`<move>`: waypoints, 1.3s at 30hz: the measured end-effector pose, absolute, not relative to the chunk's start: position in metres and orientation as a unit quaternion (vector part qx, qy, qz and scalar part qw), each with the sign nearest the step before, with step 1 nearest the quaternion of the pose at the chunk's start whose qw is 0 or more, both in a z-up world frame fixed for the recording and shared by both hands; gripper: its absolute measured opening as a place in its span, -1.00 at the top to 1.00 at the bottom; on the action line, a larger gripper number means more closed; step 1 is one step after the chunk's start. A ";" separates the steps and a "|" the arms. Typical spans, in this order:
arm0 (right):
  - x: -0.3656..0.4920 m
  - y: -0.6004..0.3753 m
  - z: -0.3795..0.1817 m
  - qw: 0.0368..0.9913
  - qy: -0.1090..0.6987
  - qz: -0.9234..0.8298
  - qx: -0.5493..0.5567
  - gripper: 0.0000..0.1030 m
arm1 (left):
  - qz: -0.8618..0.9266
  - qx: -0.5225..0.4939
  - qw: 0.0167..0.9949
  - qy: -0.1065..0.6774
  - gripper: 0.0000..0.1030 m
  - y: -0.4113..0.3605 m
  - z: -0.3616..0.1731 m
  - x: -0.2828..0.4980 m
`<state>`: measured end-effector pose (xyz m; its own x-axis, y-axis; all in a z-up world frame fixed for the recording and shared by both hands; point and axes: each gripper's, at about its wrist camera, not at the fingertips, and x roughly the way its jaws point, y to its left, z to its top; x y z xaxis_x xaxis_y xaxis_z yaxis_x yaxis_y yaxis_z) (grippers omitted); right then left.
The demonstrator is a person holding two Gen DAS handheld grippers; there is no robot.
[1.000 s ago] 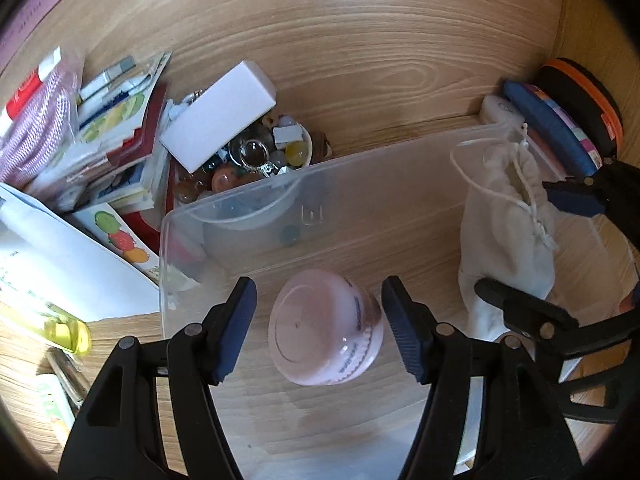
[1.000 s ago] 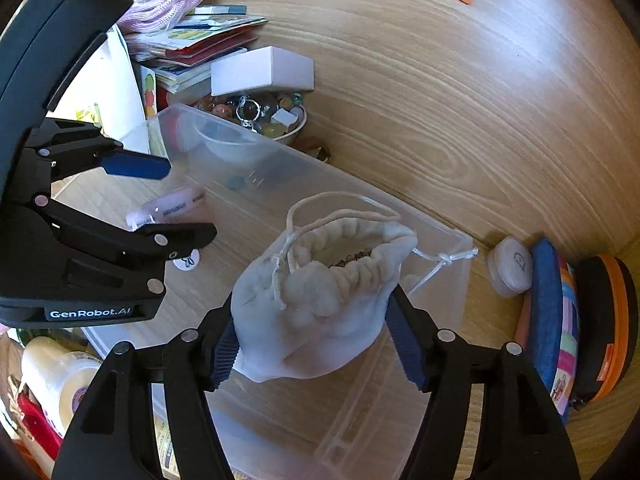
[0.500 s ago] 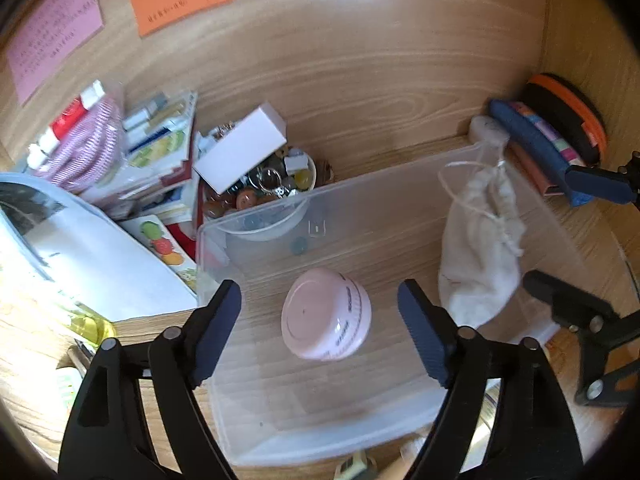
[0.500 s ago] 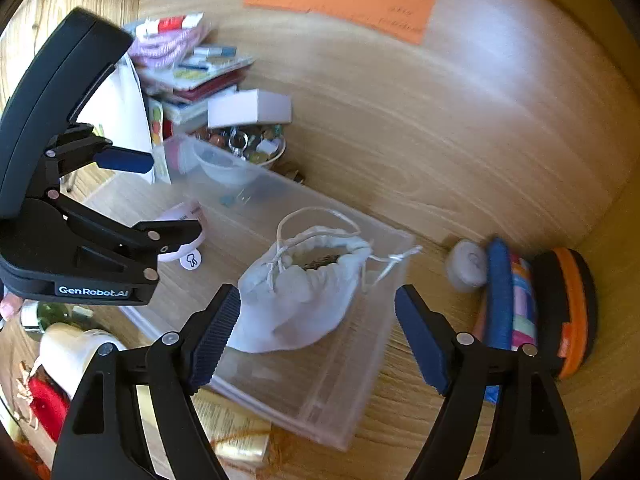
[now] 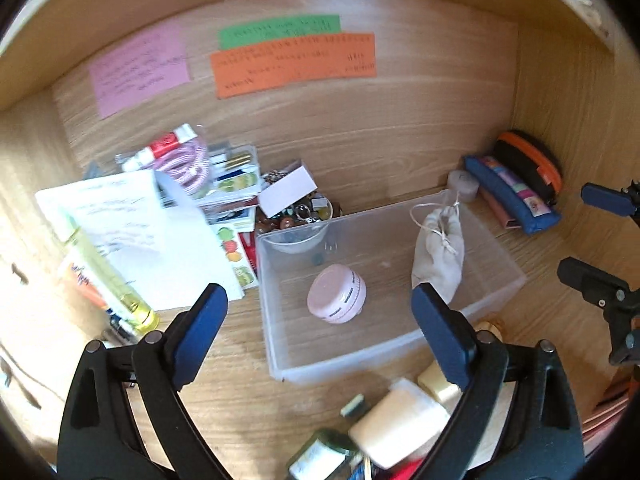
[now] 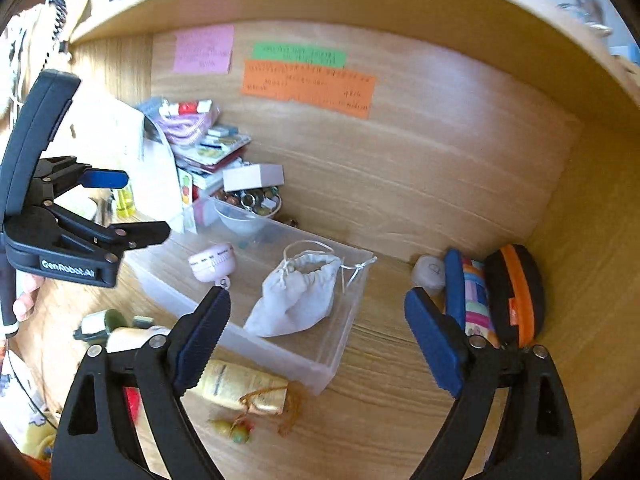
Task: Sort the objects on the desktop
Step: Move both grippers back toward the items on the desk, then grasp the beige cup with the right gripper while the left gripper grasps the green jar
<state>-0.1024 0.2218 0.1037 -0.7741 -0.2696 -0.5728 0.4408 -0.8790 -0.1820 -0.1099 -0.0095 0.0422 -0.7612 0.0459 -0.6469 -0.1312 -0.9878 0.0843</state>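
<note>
A clear plastic bin (image 5: 400, 344) (image 6: 340, 364) stands on the wooden desk. Inside it lie a pink round jar (image 5: 337, 298) (image 6: 212, 267) and a white drawstring pouch (image 5: 438, 258) (image 6: 298, 300). My left gripper (image 5: 320, 332) is open and empty, held above and in front of the bin; it also shows at the left of the right wrist view (image 6: 124, 208). My right gripper (image 6: 318, 336) is open and empty, above the bin's near right side; its fingers (image 5: 608, 200) show at the right edge of the left wrist view.
A bowl of beads (image 5: 298, 216) with a white box (image 5: 286, 192) on it sits behind the bin. Papers and packets (image 5: 160, 216) pile at the left. Pouches (image 6: 496, 292) and a small white case (image 6: 428, 272) lie at the right. Bottles and tubes (image 5: 396, 420) (image 6: 240, 388) lie in front.
Both grippers have opened wide and drawn back and up from the bin. The jar and the pouch, let go, lie in the bin.
</note>
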 end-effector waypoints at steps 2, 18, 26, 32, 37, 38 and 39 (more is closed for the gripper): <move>-0.092 0.223 0.104 0.189 0.151 -0.932 0.268 -0.73 | 0.939 -0.337 0.046 0.055 -0.84 -0.018 0.044 -0.098; -0.056 0.211 0.048 0.208 0.125 -0.918 0.314 -0.75 | 0.922 -0.385 0.027 0.046 -0.87 -0.063 -0.024 -0.033; -0.051 0.172 0.008 0.246 0.124 -0.894 0.354 -0.75 | 0.910 -0.408 0.053 0.045 -0.87 -0.067 -0.053 -0.021; -0.053 0.147 -0.010 0.271 0.129 -0.877 0.375 -0.75 | 0.902 -0.422 0.067 0.061 -0.87 -0.060 -0.072 -0.029; -0.056 0.128 -0.019 0.283 0.137 -0.867 0.387 -0.75 | 0.900 -0.424 0.075 0.064 -0.87 -0.060 -0.077 -0.039; -0.056 0.126 -0.020 0.284 0.139 -0.865 0.389 -0.75 | 0.900 -0.424 0.076 0.063 -0.87 -0.060 -0.077 -0.041; -0.057 0.123 -0.021 0.285 0.141 -0.864 0.390 -0.75 | 0.900 -0.424 0.077 0.061 -0.86 -0.061 -0.078 -0.043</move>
<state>-0.0569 0.1231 -0.0215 -0.5325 -0.3824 -0.7551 0.6031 -0.7974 -0.0214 -0.0427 -0.0609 -0.0775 -0.6292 0.0861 -0.7725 -0.1898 -0.9808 0.0453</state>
